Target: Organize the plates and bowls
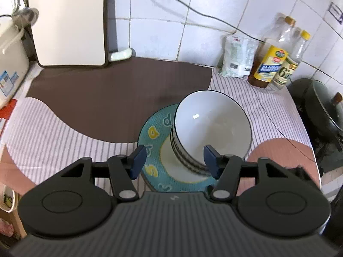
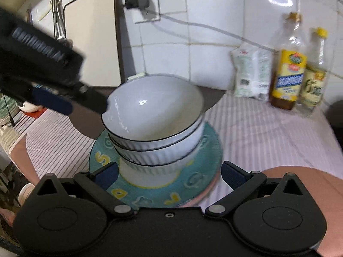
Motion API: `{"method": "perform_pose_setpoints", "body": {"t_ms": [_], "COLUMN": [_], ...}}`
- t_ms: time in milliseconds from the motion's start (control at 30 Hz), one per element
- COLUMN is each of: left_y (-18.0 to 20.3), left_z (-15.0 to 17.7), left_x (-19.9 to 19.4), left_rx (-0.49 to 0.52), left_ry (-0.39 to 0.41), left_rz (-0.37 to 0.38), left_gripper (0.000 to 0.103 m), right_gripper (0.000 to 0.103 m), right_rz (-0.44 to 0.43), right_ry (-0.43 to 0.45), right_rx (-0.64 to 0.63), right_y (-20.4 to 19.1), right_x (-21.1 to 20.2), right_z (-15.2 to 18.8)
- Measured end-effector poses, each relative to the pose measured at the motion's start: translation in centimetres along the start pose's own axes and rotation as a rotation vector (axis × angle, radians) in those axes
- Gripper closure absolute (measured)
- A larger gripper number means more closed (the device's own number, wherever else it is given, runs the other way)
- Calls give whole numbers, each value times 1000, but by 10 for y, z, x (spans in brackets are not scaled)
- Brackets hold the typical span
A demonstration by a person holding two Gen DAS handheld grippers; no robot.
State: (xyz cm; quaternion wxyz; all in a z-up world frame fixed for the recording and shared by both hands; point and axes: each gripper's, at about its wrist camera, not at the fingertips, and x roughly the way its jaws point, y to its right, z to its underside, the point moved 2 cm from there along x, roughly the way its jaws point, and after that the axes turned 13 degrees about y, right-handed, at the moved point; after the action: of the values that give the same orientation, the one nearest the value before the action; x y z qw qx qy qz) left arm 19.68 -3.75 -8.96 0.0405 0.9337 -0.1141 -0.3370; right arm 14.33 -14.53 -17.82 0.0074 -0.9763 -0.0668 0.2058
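I am holding my right tool (image 2: 169,174) spread wide at the near edge of the teal plate (image 2: 199,184), gripping nothing, its fingers sitting either side of the foot of the bowl stack (image 2: 158,150). My left tool (image 1: 174,160) is also gaping open and empty; in its own view its right finger is lying over the bowls' ribbed wall, though I cannot tell if it is touching. The nested white bowls are resting on the plate, which is lying on the striped cloth (image 1: 53,132) over the surface, and the top bowl (image 2: 154,111) is sitting tilted. I judge I am mid-stacking; next I am needing to nudge that bowl level. Farther off, oil bottles (image 1: 270,64) are standing by the tiled wall
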Motion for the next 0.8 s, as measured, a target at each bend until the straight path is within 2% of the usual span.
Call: {"method": "perform_pose_setpoints", "body": {"t_ms": [200, 400, 500, 667, 800], "left_y": [-5, -8, -7, -5, 0], "left_z": [1, 2, 2, 5, 9], "left_x": [-46, -82, -98, -119, -134], "left_rx": [12, 31, 36, 45, 88], "left_ry": [60, 117, 137, 151, 175], "left_rz": [-12, -26, -31, -40, -42], "left_gripper": [35, 30, 28, 28, 21], "right_gripper": [0, 0, 0, 0, 0], "right_rz": [78, 131, 177, 215, 255], "right_ry": [31, 57, 12, -4, -8], "right_rx": [17, -62, -76, -73, -71], "right_y": [7, -3, -5, -8, -8], "right_x": [-43, -80, -88, -111, -130], "right_z": [-19, -36, -44, -53, -61]}}
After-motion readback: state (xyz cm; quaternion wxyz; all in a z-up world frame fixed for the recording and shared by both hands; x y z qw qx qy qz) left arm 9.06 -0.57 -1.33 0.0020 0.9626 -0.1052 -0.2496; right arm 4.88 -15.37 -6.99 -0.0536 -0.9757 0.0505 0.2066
